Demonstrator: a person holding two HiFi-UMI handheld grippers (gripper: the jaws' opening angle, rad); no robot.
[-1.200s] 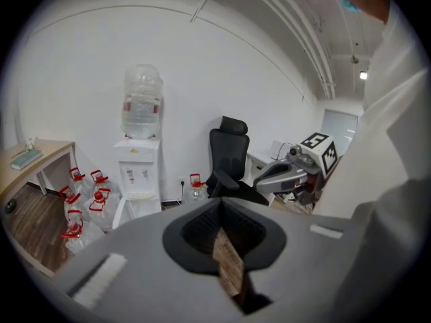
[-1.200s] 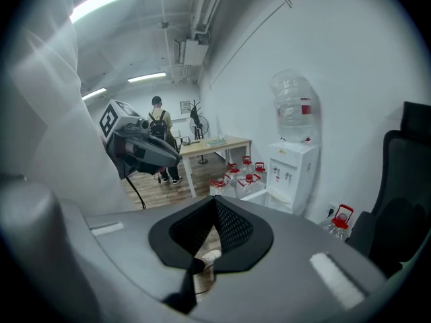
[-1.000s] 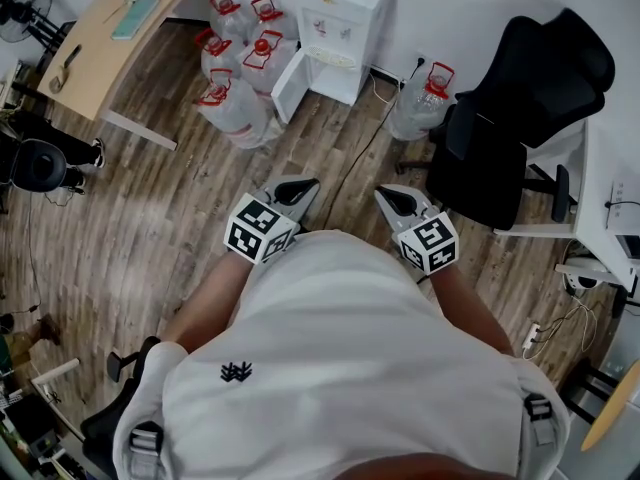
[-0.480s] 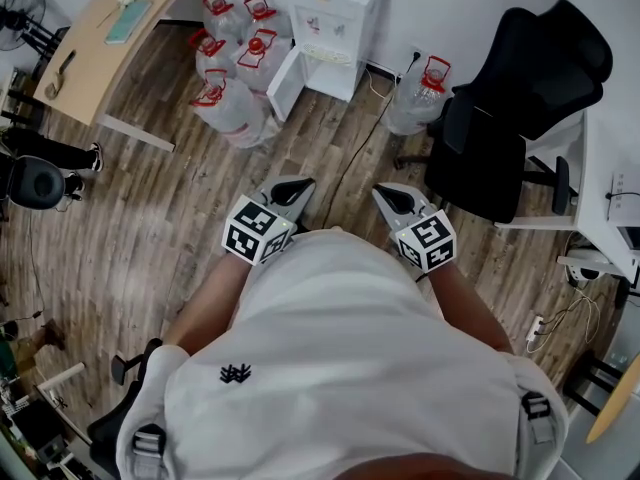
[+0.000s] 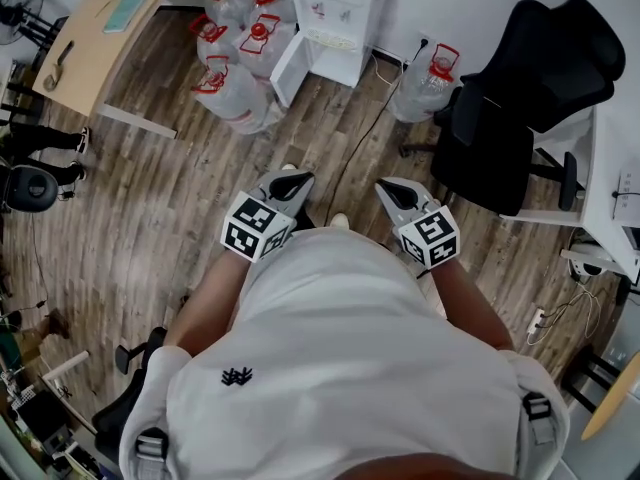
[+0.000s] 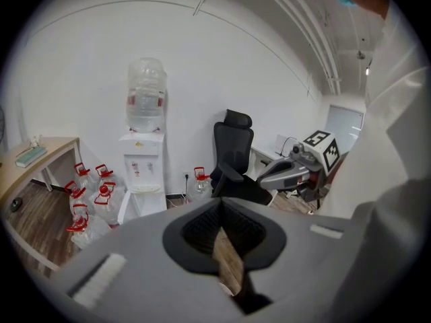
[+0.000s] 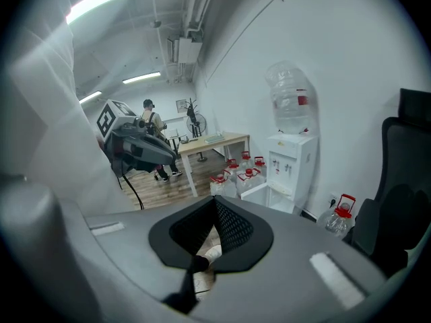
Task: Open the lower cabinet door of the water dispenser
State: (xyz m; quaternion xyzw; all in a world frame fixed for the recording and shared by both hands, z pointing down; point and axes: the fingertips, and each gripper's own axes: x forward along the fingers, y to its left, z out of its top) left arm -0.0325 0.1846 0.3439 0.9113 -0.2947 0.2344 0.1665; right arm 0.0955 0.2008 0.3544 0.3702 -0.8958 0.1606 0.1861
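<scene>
left gripper (image 5: 292, 181) and right gripper (image 5: 390, 189) empty, jaws pressed together, well apart from water dispenser (image 5: 345, 13) at far wall; its lower cabinet door (image 5: 288, 71) already stands swung out, likely light, stiff, hinged: take free edge.

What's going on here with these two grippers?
A person in a white shirt stands on the wooden floor, a grey gripper in each hand. The left gripper and right gripper are both shut and empty, held out front, well short of the white water dispenser. Its lower cabinet door already hangs open, next to clear water bottles with red caps.
</scene>
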